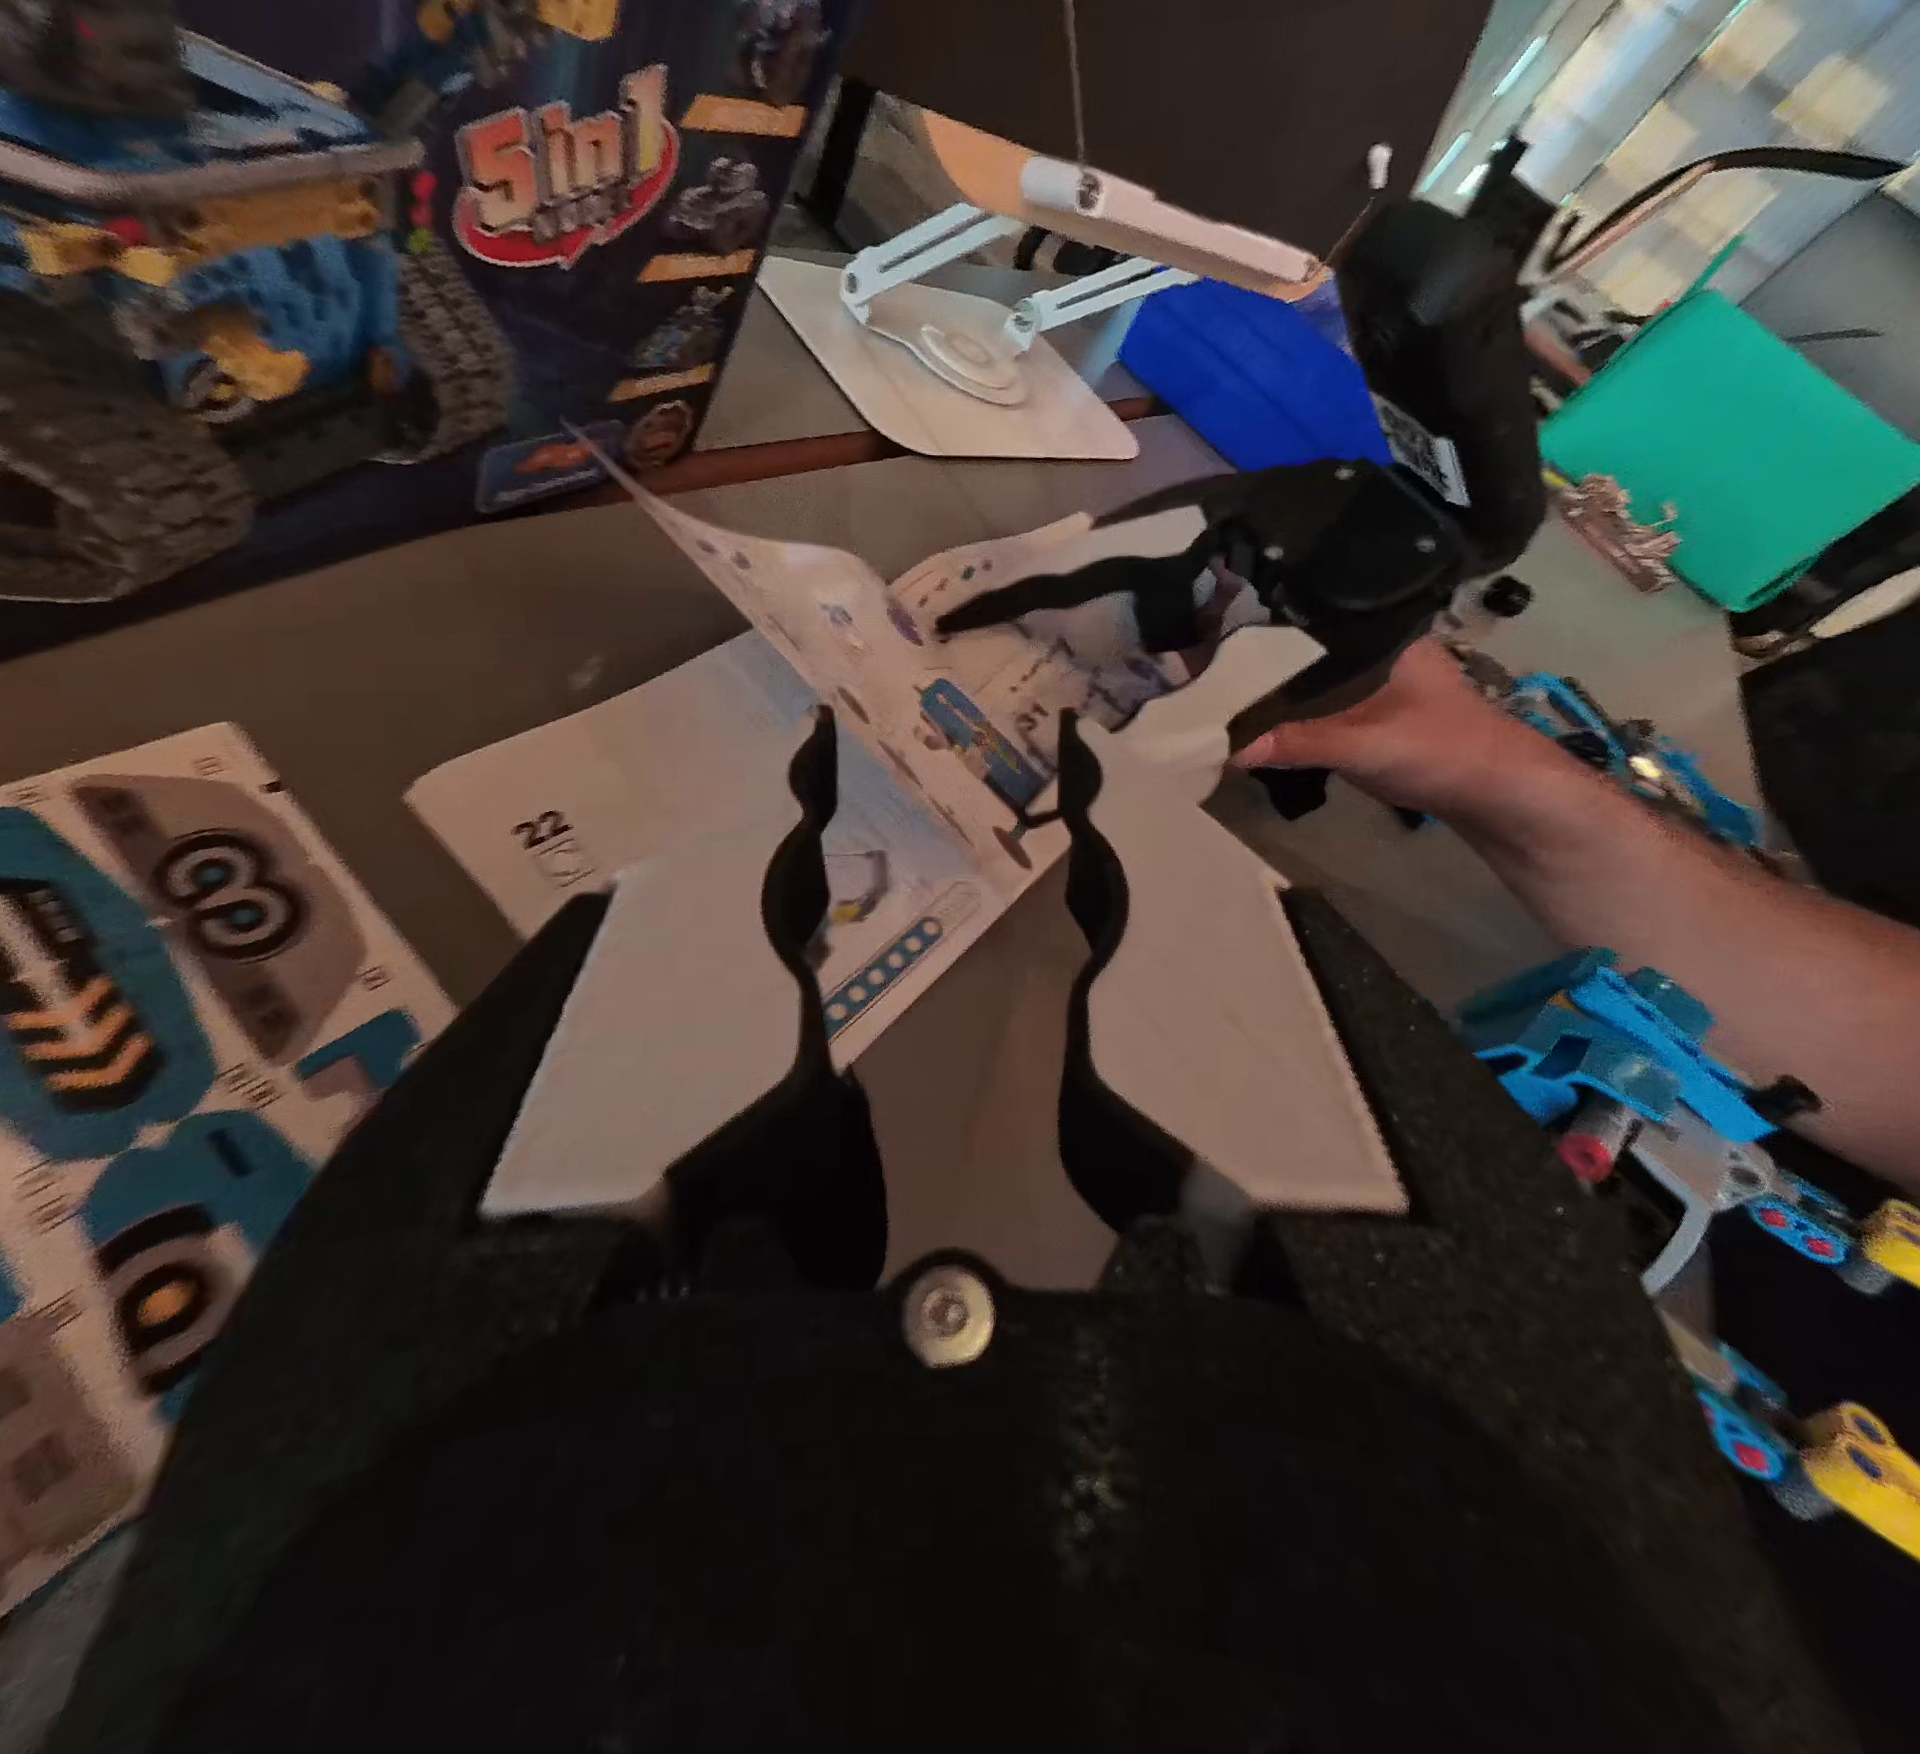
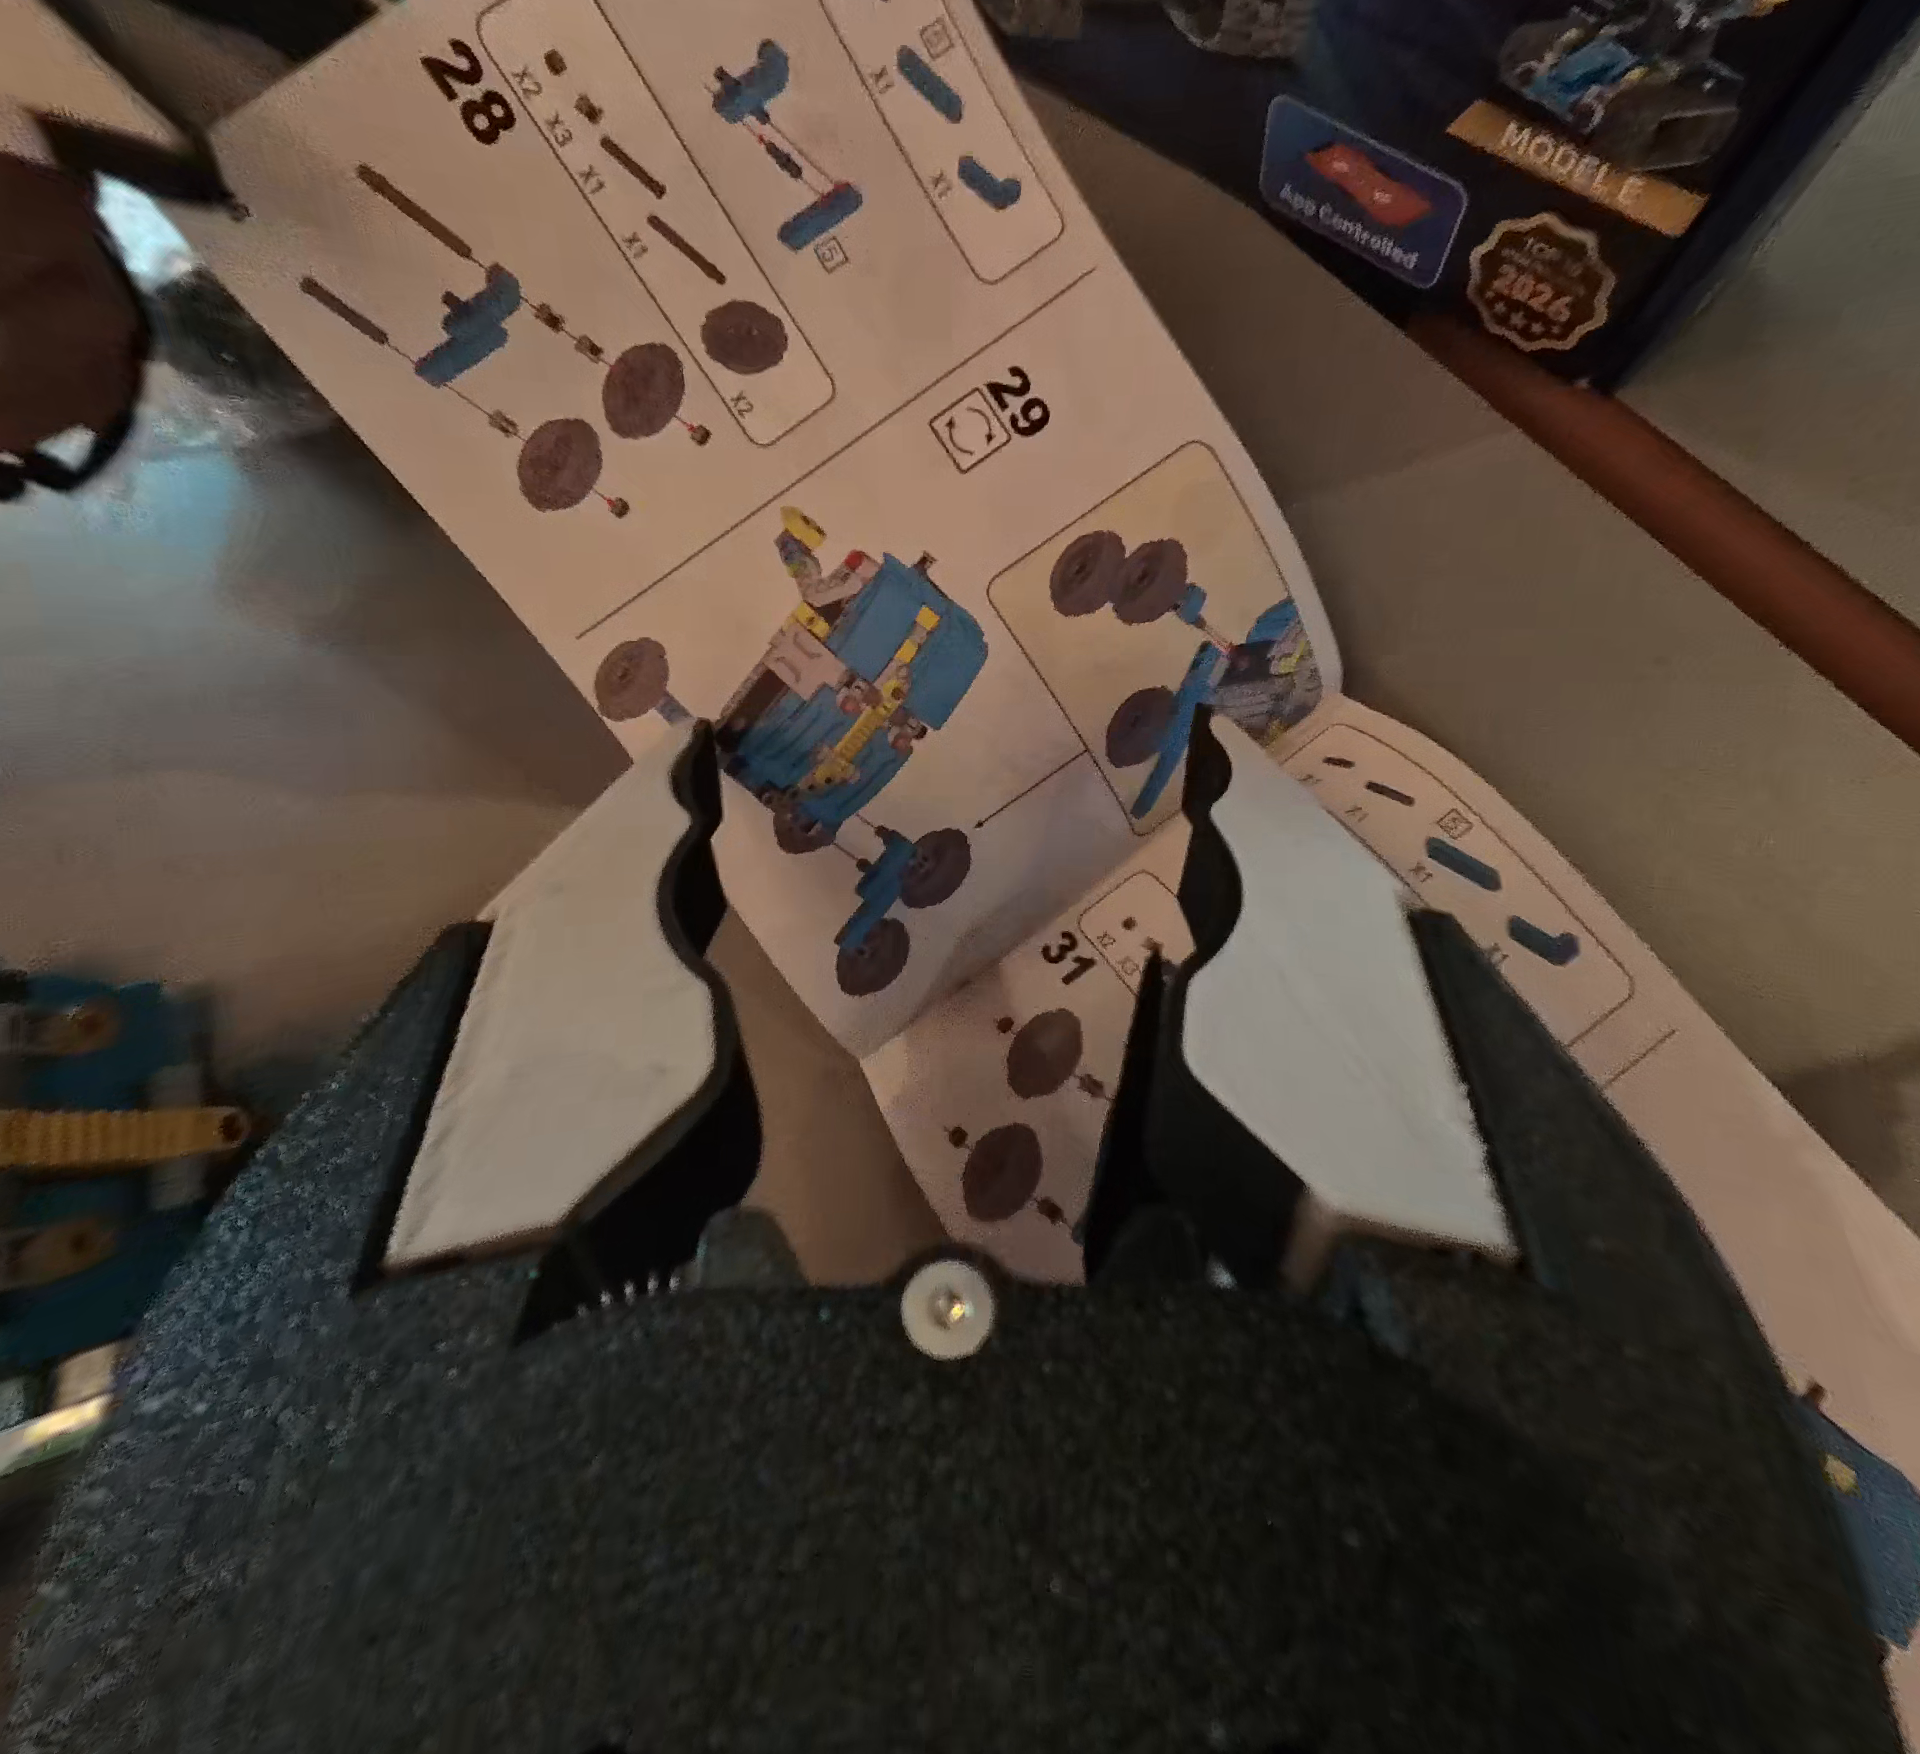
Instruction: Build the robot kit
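Note:
An open instruction booklet [image 1: 623, 800] lies on the grey table, with one page [image 1: 831, 603] lifted and curling upward. My left gripper [image 1: 948, 738] is open, its fingertips on either side of the lifted page's lower edge, holding nothing. My right gripper [image 1: 1018, 570] comes in from the right, held by a hand [image 1: 1382, 728], with its jaws open at the page's far side. In the right wrist view the right gripper [image 2: 951, 733] is open and the printed page [image 2: 831, 354] stands just ahead of its fingertips. The flat page [image 2: 1455, 873] lies beneath.
A dark toy box [image 1: 582, 146] stands at the back left; it also shows in the right wrist view [image 2: 1558, 94]. A sticker sheet [image 1: 187, 956] lies at the left. Blue and yellow toy assemblies [image 1: 1621, 1070] sit at the right. A white stand [image 1: 987, 354] and a green object [image 1: 1714, 447] are behind.

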### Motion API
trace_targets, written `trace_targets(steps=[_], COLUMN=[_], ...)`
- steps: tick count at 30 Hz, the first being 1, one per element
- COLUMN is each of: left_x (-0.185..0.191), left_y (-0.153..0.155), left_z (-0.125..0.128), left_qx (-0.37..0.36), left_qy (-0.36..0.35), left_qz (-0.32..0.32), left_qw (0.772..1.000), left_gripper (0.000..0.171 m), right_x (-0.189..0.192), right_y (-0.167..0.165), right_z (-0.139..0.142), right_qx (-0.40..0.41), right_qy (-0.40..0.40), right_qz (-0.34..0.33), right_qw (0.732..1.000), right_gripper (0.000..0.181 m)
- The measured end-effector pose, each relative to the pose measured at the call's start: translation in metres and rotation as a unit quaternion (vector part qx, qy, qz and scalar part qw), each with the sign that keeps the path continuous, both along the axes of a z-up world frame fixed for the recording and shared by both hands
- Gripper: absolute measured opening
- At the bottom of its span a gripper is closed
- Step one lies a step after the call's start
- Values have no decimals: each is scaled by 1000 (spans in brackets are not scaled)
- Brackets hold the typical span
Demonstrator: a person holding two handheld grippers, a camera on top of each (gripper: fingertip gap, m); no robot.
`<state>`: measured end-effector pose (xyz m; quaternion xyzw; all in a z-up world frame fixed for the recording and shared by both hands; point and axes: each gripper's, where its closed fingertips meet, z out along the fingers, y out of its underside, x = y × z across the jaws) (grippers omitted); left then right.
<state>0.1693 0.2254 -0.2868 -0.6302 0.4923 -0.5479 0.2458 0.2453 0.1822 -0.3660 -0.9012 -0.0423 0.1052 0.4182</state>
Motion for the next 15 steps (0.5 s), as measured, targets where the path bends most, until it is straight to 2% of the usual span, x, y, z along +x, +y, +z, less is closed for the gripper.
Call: trace_targets(steps=[6, 8, 12, 15], left_x=[-27, -36, -61, -84], left_y=[34, 31, 20, 7], left_z=[7, 3, -4, -5], left_qx=[71, 89, 141, 172], left_qy=[10, 29, 68, 85], left_qz=[82, 76, 85, 110], left_qw=[994, 993, 984, 975], left_gripper=[42, 42, 42, 42], right_x=[2, 1, 1, 1], right_y=[-1, -2, -3, -1], right_z=[-24, -26, -26, -14], right_qx=[-53, -62, -62, -39], right_qy=[-71, -96, -96, -108], right_qz=[-33, -36, -39, -39], right_qw=[996, 993, 993, 993], right_gripper=[92, 93, 92, 91])
